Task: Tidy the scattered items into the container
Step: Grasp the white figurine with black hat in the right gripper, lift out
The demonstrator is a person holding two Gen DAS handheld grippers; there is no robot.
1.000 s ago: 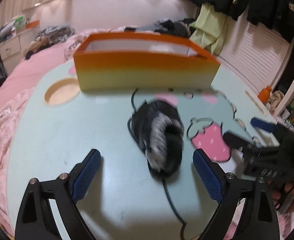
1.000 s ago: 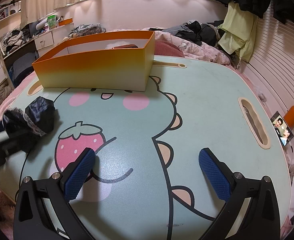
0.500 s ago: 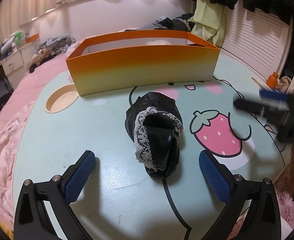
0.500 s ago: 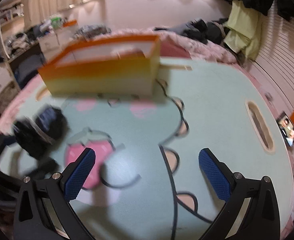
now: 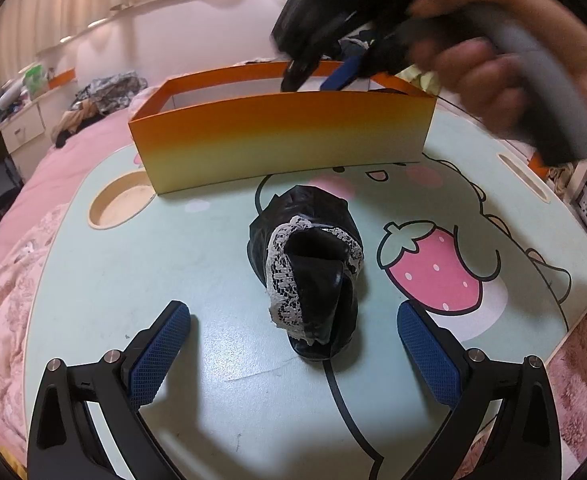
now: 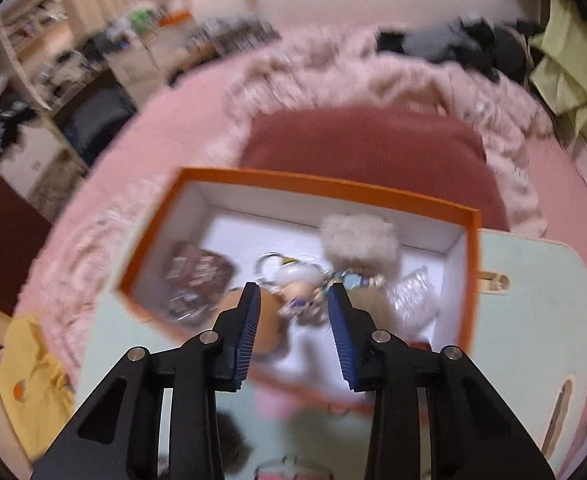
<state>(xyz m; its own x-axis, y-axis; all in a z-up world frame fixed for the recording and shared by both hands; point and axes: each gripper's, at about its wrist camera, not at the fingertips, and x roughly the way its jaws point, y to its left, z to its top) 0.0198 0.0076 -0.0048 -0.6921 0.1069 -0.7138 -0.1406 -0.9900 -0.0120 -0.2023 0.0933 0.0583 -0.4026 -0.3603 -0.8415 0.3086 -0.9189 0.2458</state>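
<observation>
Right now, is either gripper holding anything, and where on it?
Nothing is held. The left gripper is open around the black lace-trimmed cloth without touching it. The right gripper, above the orange box, is closing on nothing.

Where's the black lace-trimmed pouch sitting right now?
In the left wrist view the black lace-trimmed pouch lies on the table, ahead of the open left gripper, in front of the orange box and left of the strawberry picture.

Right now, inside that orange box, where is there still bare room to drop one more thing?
The box has bare white floor along its far wall, behind the brown packet at the left end. The middle and near side are crowded: keyring, fluffy pouch, clear wrapper.
</observation>
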